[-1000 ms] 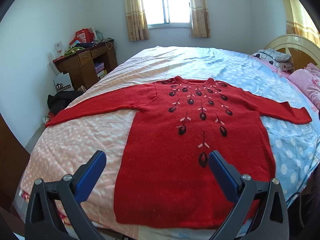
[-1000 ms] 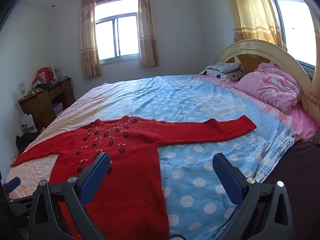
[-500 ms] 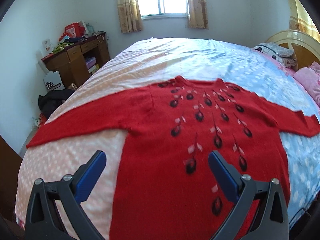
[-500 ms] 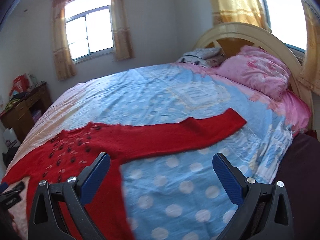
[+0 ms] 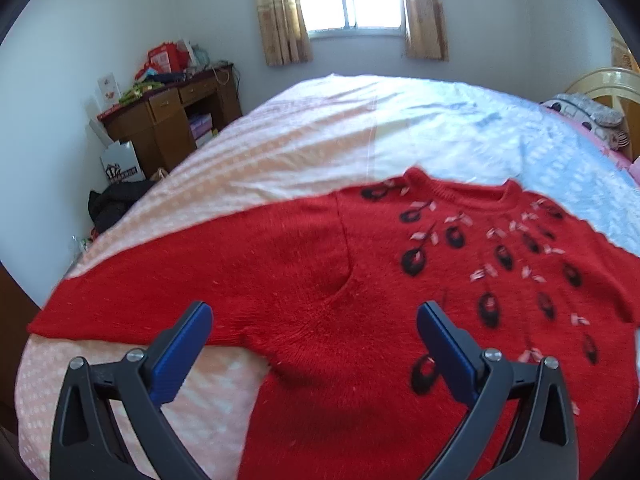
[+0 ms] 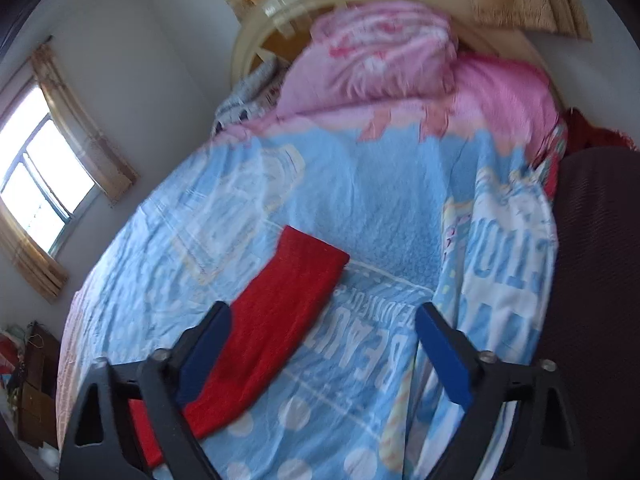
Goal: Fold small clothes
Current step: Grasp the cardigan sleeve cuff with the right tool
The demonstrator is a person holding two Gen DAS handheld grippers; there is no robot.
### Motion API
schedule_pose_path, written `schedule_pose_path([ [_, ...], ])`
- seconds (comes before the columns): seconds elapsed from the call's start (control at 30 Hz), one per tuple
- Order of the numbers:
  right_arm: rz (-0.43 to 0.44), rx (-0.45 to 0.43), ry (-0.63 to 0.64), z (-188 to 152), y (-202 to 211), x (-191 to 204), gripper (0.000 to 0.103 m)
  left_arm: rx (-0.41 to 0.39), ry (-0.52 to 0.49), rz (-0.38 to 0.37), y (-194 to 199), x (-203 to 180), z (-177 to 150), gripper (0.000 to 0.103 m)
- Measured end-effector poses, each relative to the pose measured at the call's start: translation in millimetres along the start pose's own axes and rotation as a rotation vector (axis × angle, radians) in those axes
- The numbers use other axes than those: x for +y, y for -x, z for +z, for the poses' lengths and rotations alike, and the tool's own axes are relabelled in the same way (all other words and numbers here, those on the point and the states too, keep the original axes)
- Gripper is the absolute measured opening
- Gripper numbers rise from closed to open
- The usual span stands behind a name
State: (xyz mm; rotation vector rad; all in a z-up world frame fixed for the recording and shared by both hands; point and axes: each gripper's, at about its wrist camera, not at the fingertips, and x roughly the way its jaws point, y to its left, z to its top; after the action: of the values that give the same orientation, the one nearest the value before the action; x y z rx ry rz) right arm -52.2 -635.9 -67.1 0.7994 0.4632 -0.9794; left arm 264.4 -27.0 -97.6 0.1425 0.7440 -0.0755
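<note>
Left wrist view: the left gripper [image 5: 314, 316] has its jaws wide apart over the armpit of the red sweater [image 5: 360, 280], which lies flat on the bed [image 5: 320, 128]. The right gripper [image 6: 322, 318], jaws also apart, holds nothing; the sleeve [image 6: 280, 312] ends at 11 o'clock from it.

Right gripper [image 6: 320, 344] (fingers spread) hovers over the red sleeve [image 6: 276, 320] — on the blue bedspread [image 6: 360, 208].
</note>
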Motion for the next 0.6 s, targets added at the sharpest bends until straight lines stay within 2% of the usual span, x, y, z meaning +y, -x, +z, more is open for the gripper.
schedule_pose_path([
  [0.03, -0.031, 0.025, 0.023, 5.7, -17.0, 3.2, 0.076, 0.013, 0.006, -0.002, -5.5, 0.2, -1.2, 0.103],
  [0.17, -0.097, 0.039, 0.136, 15.5, -54.1, 19.9, 0.076, 0.085, 0.008, 0.0, -29.4, -6.3, -11.7, 0.103],
  [0.27, -0.134, 0.105, 0.17, 13.2, -90.2, 30.9, 0.075, 0.082, 0.03, -0.033, -28.0, -3.8, -12.1, 0.103],
  [0.3, -0.142, 0.118, 0.165, 12.5, -96.2, 28.3, 0.071, 0.088, 0.036, -0.043, -28.7, -2.5, -13.0, 0.103],
  [0.33, -0.171, 0.138, 0.159, 7.6, -107.3, 28.8, 0.07, 0.085, 0.049, -0.054, -27.8, -1.1, -14.3, 0.103],
  [0.37, -0.192, 0.114, 0.177, 6.2, -108.5, 31.1, 0.068, 0.079, 0.058, -0.064, -25.9, 0.5, -15.6, 0.103],
  [0.43, -0.25, 0.068, 0.249, 0.5, -109.5, 41.1, 0.053, 0.068, 0.062, -0.069, -24.2, 0.4, -17.3, 0.103],
  [0.47, -0.25, 0.054, 0.271, -1.0, -109.2, 44.4, 0.042, 0.062, 0.062, -0.07, -23.8, 0.3, -17.6, 0.103],
  [0.5, -0.242, 0.046, 0.301, -2.1, -108.5, 48.6, 0.024, 0.056, 0.062, -0.07, -23.4, -0.1, -18.0, 0.103],
  [0.53, -0.244, 0.045, 0.339, -2.7, -108.2, 54.0, 0.01, 0.052, 0.063, -0.071, -22.5, -0.2, -18.6, 0.103],
  [0.6, -0.248, 0.047, 0.377, -1.0, -103.0, 63.0, 0.005, 0.045, 0.068, -0.075, -24.1, 0.7, -17.7, 0.103],
])
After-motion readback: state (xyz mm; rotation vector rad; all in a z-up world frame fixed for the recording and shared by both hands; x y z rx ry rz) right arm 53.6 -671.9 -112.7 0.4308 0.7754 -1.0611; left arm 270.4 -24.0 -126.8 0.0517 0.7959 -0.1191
